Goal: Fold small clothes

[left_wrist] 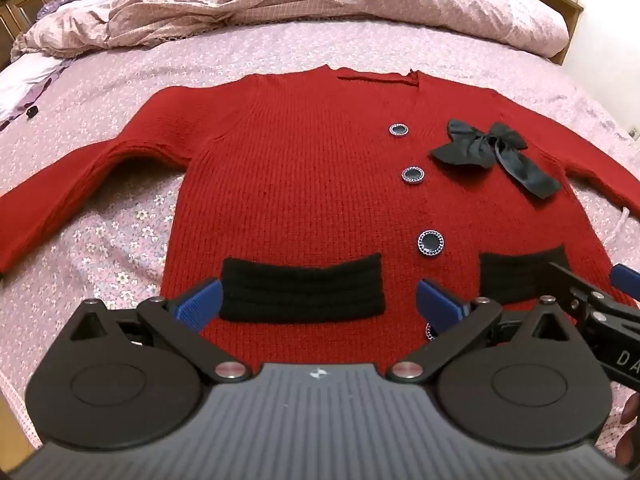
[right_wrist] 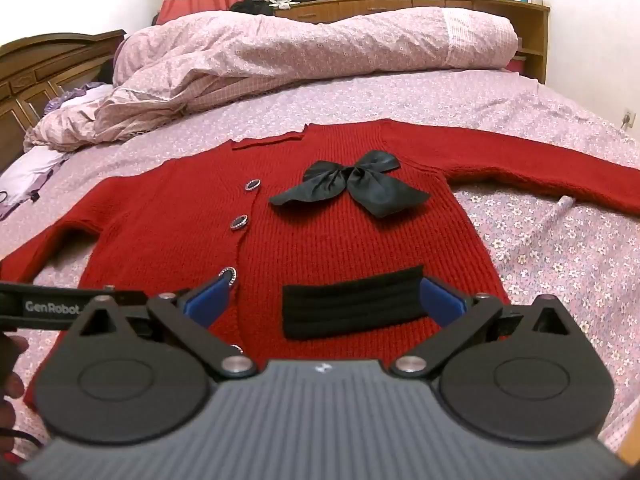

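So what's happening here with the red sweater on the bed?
A person holds a two-finger gripper in each hand and is about to fold the red cardigan, which lies flat and buttoned on the flowered bedsheet, sleeves spread out to both sides. The left gripper and right gripper both hover open near the hem, each framing a black pocket. Nothing is gripped and no fold has been made yet. A black bow sits on the chest.

Left sleeve of the red cardigan [left_wrist: 304,184] cut off by the frame edge; hem hidden behind the left gripper [left_wrist: 318,300]; right sleeve end also cropped.
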Action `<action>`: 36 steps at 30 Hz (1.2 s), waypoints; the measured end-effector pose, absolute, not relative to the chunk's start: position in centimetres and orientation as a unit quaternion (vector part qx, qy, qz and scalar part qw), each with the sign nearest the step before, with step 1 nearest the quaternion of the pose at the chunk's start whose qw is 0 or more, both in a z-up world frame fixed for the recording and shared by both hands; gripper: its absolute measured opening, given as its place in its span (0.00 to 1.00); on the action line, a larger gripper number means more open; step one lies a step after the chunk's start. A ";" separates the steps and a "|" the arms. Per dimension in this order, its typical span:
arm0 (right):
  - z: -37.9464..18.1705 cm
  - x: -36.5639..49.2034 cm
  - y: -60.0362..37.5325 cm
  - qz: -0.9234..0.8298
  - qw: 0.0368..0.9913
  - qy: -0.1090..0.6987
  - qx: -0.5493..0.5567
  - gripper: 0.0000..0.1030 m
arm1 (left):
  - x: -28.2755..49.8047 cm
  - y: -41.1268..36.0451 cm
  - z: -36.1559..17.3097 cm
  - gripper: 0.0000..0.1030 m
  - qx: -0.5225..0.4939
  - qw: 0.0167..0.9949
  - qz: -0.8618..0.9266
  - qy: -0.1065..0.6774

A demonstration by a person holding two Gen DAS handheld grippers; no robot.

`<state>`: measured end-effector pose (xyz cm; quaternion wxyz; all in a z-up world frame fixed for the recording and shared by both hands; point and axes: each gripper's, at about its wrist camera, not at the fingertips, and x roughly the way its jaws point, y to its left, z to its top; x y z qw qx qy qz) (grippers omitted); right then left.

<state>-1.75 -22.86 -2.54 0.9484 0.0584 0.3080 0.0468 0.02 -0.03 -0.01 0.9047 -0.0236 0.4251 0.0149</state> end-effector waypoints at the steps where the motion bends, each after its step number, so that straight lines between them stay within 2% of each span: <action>1: -2.5 -1.8 -22.9 0.047 0.948 0.308 0.058 1.00 | 0.0 0.0 0.0 1.00 -0.023 0.905 0.015 0.424; 36: -2.8 -1.5 -22.9 0.045 0.948 0.310 0.061 1.00 | -0.1 0.4 -0.3 1.00 -0.017 0.908 0.021 0.418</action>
